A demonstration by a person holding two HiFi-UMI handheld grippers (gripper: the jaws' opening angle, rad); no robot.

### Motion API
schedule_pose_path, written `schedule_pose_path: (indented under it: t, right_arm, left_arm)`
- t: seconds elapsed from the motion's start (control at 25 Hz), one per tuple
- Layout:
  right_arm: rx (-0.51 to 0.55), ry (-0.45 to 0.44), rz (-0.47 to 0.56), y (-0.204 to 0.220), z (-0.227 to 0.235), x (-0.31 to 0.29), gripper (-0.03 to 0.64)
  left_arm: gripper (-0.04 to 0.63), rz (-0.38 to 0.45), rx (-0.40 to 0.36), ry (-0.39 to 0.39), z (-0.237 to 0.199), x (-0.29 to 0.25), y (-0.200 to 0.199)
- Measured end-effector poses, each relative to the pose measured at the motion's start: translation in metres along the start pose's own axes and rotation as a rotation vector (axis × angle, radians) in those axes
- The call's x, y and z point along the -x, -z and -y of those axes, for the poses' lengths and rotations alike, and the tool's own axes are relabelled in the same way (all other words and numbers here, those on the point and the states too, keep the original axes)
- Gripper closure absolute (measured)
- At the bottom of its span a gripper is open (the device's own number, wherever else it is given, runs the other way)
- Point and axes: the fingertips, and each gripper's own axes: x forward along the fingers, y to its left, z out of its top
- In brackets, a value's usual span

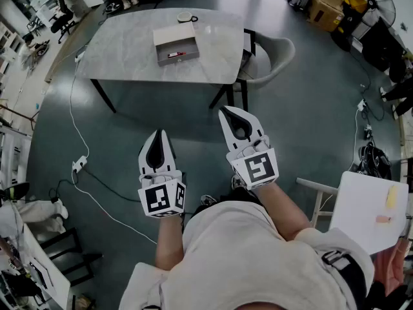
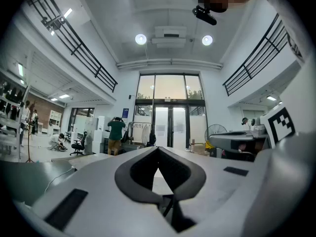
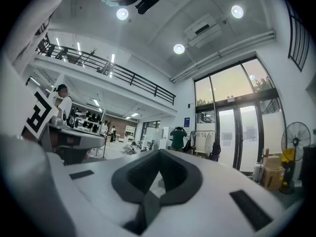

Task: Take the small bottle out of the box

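An open shallow cardboard box [image 1: 175,42] lies on the grey marble table [image 1: 129,50] at the far side of the head view. Inside it lies a small dark bottle with a red part [image 1: 175,55]. Both grippers are held level in front of the person's body, well short of the table. My left gripper [image 1: 159,134] is shut with nothing in it, its tips meeting in its own view [image 2: 158,149]. My right gripper [image 1: 226,111] is also shut and empty [image 3: 159,152]. Neither gripper view shows the box or the bottle, only the hall beyond.
A grey chair [image 1: 274,57] stands at the table's right end. A small round white object [image 1: 186,17] sits behind the box. A white cable and power strip [image 1: 79,165] lie on the floor at the left. A white side table [image 1: 364,212] stands at the right.
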Motion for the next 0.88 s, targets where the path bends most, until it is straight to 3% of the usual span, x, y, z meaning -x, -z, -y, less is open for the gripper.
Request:
schedule_pose_path:
  t: [0.2, 0.44, 0.68, 0.88]
  right_arm:
    - [-0.002, -0.017, -0.046, 0.01, -0.026, 0.007, 0.591]
    - [-0.017, -0.025, -0.041, 0.026, -0.026, -0.022, 0.591]
    - [-0.05, -0.03, -0.084, 0.052, -0.006, -0.084, 0.591]
    - [-0.089, -0.044, -0.099, 0.07, 0.038, -0.143, 0.591]
  left_arm:
    - [0.572, -0.021, 0.016, 0.024, -0.009, 0.021, 0.009]
    - [0.572, -0.049, 0.051, 0.032, -0.027, -0.003, 0.031]
    - [0.572, -0.085, 0.054, 0.028, -0.052, -0.06, 0.046]
    - [0.572, -0.12, 0.039, 0.008, -0.065, -0.128, 0.052]
